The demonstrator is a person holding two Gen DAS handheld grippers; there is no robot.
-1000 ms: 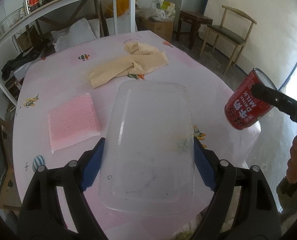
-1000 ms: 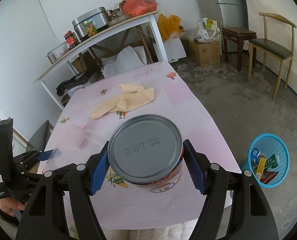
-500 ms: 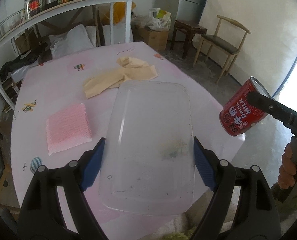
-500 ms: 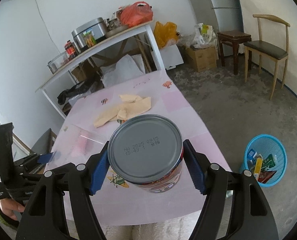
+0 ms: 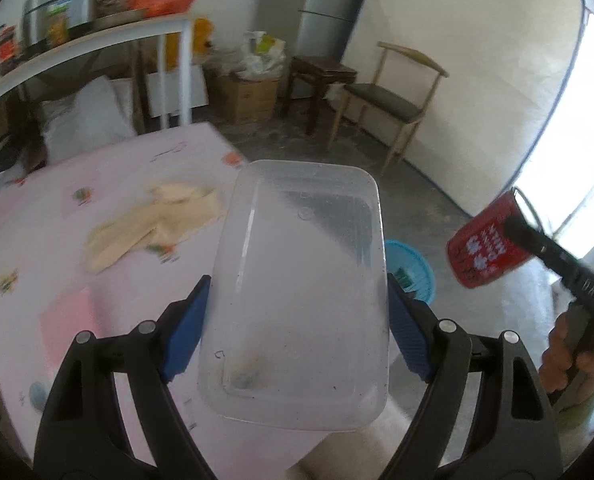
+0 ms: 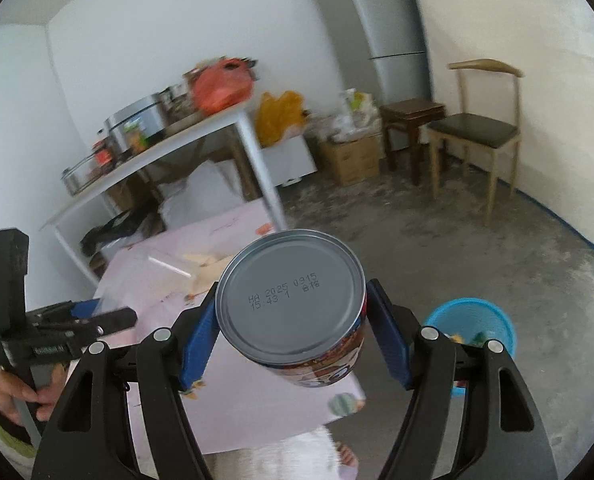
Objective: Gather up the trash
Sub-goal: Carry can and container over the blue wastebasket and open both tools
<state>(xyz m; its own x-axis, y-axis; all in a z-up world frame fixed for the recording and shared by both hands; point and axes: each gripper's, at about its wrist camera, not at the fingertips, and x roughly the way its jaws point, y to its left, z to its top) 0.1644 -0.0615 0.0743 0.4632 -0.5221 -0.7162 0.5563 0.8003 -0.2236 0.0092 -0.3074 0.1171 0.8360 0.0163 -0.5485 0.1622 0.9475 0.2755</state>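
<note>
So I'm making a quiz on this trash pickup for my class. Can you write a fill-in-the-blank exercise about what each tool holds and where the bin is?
1. The left tool grips a clear plastic ____.
2. The right tool grips a red ____ with a grey metal end.
3. The blue basket stands on the ____.
4. A beige cloth lies on the pink ____.

Missing words: tray; can; floor; table

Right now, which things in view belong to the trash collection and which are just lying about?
Part of the job:
- clear plastic container, clamped in the left gripper
- red milk can, clamped in the right gripper
- blue waste basket on the floor

Lying about:
- beige cloth on the pink table
- wooden chair
- fridge
- cardboard box
</note>
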